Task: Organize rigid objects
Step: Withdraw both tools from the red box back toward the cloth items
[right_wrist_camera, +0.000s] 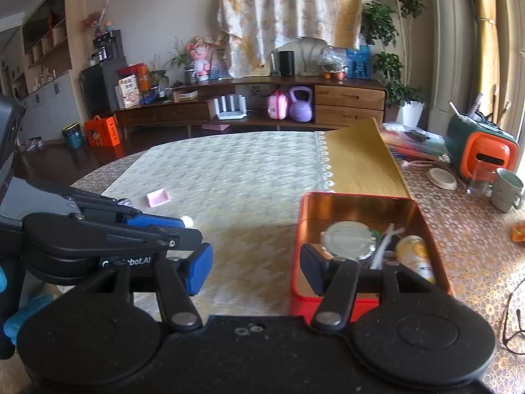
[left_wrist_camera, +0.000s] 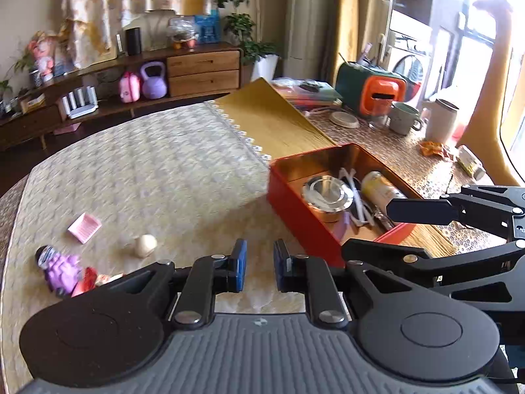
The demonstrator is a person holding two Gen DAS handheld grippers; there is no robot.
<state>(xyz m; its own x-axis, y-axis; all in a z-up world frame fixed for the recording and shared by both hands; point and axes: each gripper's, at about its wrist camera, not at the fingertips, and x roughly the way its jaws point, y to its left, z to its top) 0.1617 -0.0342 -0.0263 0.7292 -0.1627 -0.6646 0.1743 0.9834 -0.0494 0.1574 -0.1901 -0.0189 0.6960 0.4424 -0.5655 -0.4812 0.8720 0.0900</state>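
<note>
Table [left_wrist_camera: 147, 170] under pale cloth. Red box [left_wrist_camera: 295, 210] at cloth's right edge holds steel lid [left_wrist_camera: 328, 192], can [left_wrist_camera: 380, 190], white sticks. Left gripper [left_wrist_camera: 260, 266] nearly closed, empty. Right gripper [right_wrist_camera: 254, 267] half open, empty, by box. Pink tray [left_wrist_camera: 84, 227], egg [left_wrist_camera: 145, 245], purple toy [left_wrist_camera: 62, 271] lie loose at left.

Sunlit rm w/ wooden sideboard [right_wrist_camera: 249, 98], patterned curtain [right_wrist_camera: 288, 10], dark floor [right_wrist_camera: 65, 161].

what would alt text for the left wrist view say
An open red tin on a cloth-covered table holds a steel dish and a yellow can. The left gripper, shut and empty, is in the foreground. A pink tray lies at left.
</note>
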